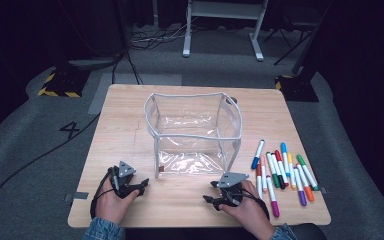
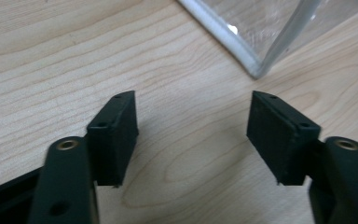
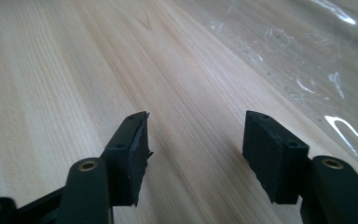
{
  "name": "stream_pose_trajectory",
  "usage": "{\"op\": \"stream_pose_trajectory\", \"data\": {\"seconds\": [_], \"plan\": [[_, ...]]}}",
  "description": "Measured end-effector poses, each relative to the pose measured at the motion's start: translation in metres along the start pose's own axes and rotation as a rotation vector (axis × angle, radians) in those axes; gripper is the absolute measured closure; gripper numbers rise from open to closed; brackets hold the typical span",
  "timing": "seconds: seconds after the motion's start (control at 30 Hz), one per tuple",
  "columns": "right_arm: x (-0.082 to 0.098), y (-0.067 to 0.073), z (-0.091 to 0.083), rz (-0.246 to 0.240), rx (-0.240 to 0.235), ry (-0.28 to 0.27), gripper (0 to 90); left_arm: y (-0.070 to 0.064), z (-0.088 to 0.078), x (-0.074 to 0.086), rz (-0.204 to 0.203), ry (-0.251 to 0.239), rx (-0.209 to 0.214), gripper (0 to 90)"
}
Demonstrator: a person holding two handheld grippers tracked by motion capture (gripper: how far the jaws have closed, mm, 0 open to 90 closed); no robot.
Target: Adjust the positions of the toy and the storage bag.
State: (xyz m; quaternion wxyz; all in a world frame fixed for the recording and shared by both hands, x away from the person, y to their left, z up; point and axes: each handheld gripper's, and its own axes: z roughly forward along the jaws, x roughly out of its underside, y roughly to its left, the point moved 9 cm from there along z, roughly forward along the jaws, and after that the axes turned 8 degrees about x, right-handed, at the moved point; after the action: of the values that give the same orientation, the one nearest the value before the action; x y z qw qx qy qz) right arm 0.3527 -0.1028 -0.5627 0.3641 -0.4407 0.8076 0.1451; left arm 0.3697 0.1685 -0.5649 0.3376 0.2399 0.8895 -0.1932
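Observation:
A clear plastic pouch (image 1: 192,135) with white piping stands open in the middle of the wooden table (image 1: 125,115). Several coloured markers (image 1: 282,172) lie in a loose row to its right. My left gripper (image 1: 142,186) rests near the front edge, left of the pouch, open with bare wood between its jaws. In the left gripper view the gripper (image 2: 193,123) faces the pouch's near corner (image 2: 256,70). My right gripper (image 1: 211,192) sits in front of the pouch, just left of the markers, open. The right gripper view has that gripper (image 3: 196,140) over bare wood, the pouch wall (image 3: 307,60) at the right.
The table's front edge (image 1: 195,222) lies just below both hands. A white-legged stand (image 1: 222,30) and cables lie on the dark floor beyond the table. Bare wood runs along the left side of the pouch.

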Motion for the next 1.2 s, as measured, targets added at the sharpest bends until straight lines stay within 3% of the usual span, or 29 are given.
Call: {"op": "stream_pose_trajectory", "data": {"seconds": [0.1,0.13,0.33,0.53,0.63,0.9,0.97,1.07,1.2], "plan": [[-0.002,-0.003,-0.009,0.034,-0.007,-0.018,43.1,-0.003,-0.004,-0.004,-0.008,-0.022,0.023,37.6],[-0.006,-0.009,-0.022,0.054,-0.003,-0.038,44.1,-0.007,-0.01,-0.009,-0.001,-0.036,0.035,38.0],[-0.013,-0.025,-0.046,0.108,0.016,-0.075,46.2,-0.02,-0.026,-0.026,0.026,-0.072,0.081,39.7],[-0.021,-0.044,-0.071,0.127,0.04,-0.082,50.1,-0.034,-0.04,-0.043,0.083,-0.069,0.137,38.3],[-0.027,-0.053,-0.081,0.132,0.055,-0.092,52.4,-0.038,-0.045,-0.05,0.109,-0.086,0.14,37.5],[-0.043,-0.079,-0.098,0.131,0.118,-0.084,60.6,-0.042,-0.047,-0.072,0.125,-0.157,0.153,37.0],[-0.048,-0.085,-0.097,0.113,0.134,-0.082,62.6,-0.043,-0.043,-0.076,0.121,-0.168,0.159,39.2],[-0.054,-0.096,-0.092,0.103,0.152,-0.066,65.9,-0.044,-0.035,-0.082,0.146,-0.171,0.16,43.5],[-0.058,-0.102,-0.084,0.089,0.147,-0.058,74.6,-0.044,-0.027,-0.084,0.172,-0.156,0.16,65.0]]}}
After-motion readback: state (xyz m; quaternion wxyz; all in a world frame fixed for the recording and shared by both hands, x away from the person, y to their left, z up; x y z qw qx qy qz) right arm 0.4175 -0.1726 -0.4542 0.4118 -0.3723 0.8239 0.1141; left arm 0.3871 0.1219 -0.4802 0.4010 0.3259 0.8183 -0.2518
